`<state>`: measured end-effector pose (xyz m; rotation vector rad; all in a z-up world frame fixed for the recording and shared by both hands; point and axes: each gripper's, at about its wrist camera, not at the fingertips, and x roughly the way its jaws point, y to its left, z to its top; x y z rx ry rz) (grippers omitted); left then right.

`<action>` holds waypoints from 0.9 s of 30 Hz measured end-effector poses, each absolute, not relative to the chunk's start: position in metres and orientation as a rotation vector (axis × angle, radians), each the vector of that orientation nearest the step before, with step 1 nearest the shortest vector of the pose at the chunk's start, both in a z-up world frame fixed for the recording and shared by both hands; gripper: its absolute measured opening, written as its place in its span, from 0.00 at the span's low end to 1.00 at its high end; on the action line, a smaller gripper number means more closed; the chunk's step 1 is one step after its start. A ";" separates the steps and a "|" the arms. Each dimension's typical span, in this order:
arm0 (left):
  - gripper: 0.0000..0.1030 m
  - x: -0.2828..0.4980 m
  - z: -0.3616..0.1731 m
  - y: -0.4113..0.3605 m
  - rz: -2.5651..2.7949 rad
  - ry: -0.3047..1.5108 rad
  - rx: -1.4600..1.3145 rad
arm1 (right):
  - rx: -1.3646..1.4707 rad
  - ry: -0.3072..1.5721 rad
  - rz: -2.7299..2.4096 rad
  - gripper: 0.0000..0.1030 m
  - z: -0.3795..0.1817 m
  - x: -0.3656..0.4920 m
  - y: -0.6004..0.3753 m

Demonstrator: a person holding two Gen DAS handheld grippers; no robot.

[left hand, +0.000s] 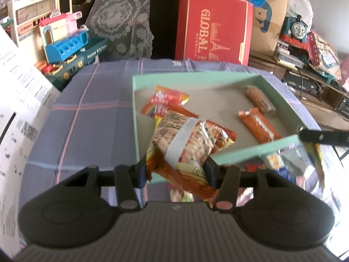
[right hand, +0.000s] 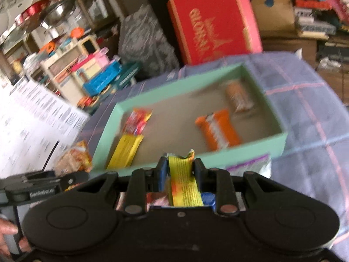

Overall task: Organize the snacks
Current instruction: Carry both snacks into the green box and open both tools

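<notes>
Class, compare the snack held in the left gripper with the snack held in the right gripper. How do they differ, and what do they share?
The left gripper holds a bulky, puffy cracker bag with a pale band round it; the right gripper holds a thin, flat yellow packet. The cracker bag spreads the jaws wide; the yellow packet leaves them nearly together. Both are wrapped snacks, clamped near the green box.

Cluttered room, daylight. Plaid cloth [left hand: 87,109] covers the near surface. Far left: toy kitchen set [left hand: 65,41] and lace-draped furniture [left hand: 122,21]. Far centre: red box [left hand: 213,26]. Far right: cardboard box [left hand: 274,21], toy train [left hand: 296,27], wooden shelf [left hand: 272,63].
</notes>
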<state>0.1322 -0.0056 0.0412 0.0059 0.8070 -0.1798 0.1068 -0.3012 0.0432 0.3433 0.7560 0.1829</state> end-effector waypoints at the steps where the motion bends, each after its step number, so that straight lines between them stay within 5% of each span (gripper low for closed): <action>1: 0.48 0.139 0.043 -0.008 -0.178 0.802 0.006 | 0.338 0.742 0.164 0.25 0.047 0.114 -0.308; 24: 0.49 0.247 -0.001 -0.061 -0.187 0.902 0.027 | 0.169 0.728 0.084 0.25 0.019 0.257 -0.343; 26: 0.59 0.246 -0.003 -0.063 -0.178 0.901 0.043 | 0.166 0.738 0.087 0.30 0.015 0.260 -0.340; 27: 0.77 0.245 -0.003 -0.064 -0.171 0.897 0.049 | 0.172 0.741 0.089 0.35 0.013 0.260 -0.339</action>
